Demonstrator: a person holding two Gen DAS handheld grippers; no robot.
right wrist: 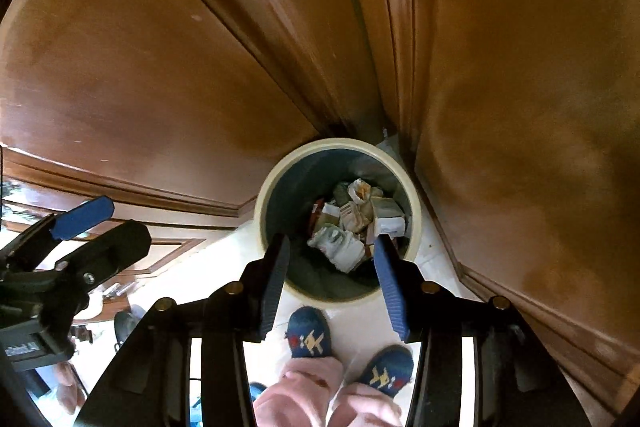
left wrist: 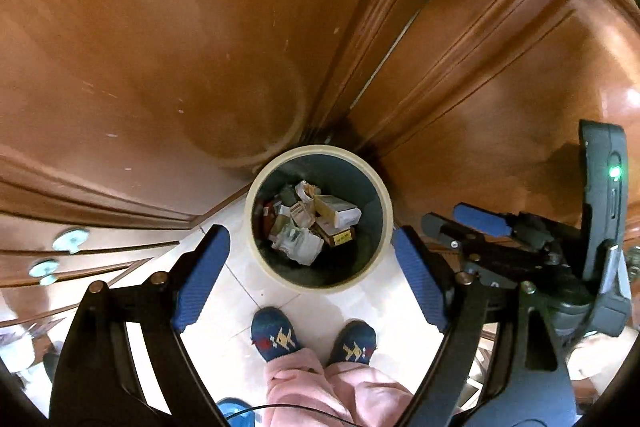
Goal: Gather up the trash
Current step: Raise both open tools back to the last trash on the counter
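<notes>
Brown wooden doors (left wrist: 160,47) filled the upper frame above pale floor tile (left wrist: 248,279). The left gripper (left wrist: 310,269) hung spread wide and empty; the right gripper (right wrist: 330,279) stood partly parted, holding nothing. Between both jaws, at centre, sat the cream-rimmed bin (left wrist: 256,195) with crumpled trash (left wrist: 312,223) inside, blue slippers (left wrist: 276,335) below.

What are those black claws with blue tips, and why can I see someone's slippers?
A person holds a grabbing tool in each hand. Each tool carries a camera looking down past its two fingers, so each picture comes from one tool. The left gripper and right gripper both stand open, holding nothing. Below them, on the pale floor in a corner of wooden doors, stands a round trash bin with crumpled paper and boxes inside. The slippers are on the person's feet.
</notes>
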